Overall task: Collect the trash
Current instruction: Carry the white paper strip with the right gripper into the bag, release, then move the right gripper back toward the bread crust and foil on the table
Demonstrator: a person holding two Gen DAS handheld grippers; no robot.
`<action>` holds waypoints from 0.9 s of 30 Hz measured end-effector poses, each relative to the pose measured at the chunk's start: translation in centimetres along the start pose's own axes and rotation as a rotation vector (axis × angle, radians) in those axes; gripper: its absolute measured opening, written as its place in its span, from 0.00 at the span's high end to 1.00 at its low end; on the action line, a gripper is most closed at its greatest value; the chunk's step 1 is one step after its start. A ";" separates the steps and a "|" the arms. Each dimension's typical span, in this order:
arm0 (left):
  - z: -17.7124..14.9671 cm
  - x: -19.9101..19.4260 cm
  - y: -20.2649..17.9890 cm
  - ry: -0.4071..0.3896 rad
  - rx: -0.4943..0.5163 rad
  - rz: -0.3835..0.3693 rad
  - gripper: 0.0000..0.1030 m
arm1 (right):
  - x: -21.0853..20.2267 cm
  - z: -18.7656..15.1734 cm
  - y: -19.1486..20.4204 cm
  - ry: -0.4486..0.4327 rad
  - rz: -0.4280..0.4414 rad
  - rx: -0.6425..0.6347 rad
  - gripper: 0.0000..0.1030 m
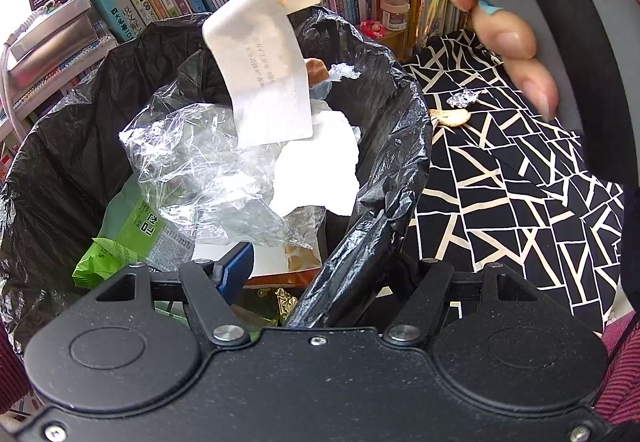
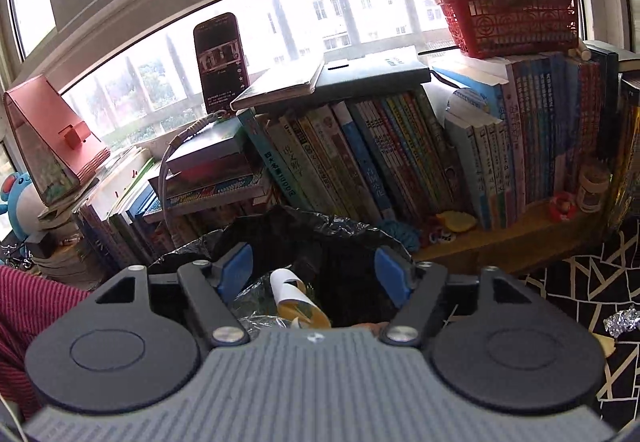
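The desk (image 1: 512, 202) is covered by a black cloth with a pattern of cream lines. On the cloth lie a crumpled foil scrap (image 1: 463, 98) and, just beside it on the near side, a yellowish peel (image 1: 450, 117), both close to the black-lined bin (image 1: 72, 146) that stands at the cloth's edge. Behind the cloth, a wooden shelf (image 2: 492, 242) carries a row of upright books (image 2: 400, 158), a small jar (image 2: 593, 186) and a few little toys (image 2: 456, 222).
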State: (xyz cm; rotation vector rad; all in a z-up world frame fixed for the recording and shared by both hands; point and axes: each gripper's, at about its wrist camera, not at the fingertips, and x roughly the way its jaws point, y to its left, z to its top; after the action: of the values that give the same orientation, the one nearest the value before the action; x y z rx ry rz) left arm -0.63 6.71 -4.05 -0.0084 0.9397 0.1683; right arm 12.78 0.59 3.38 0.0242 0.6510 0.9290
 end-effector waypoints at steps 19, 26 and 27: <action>-0.1 0.0 -0.1 -0.002 0.001 0.010 0.33 | -4.1 -3.6 -13.5 -0.035 -0.490 0.214 0.00; 0.0 0.0 -0.1 -0.002 0.001 0.010 0.32 | -1.4 -7.3 -18.2 0.071 -0.634 0.293 0.00; 0.0 0.0 -0.1 -0.002 0.001 0.010 0.32 | -0.9 -7.7 -18.5 0.086 -0.642 0.296 0.00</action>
State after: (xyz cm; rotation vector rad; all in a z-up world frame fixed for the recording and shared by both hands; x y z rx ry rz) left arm -0.62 6.65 -4.11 -0.0026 0.9379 0.1772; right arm 21.94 -13.36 -7.78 0.0365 0.8068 0.2124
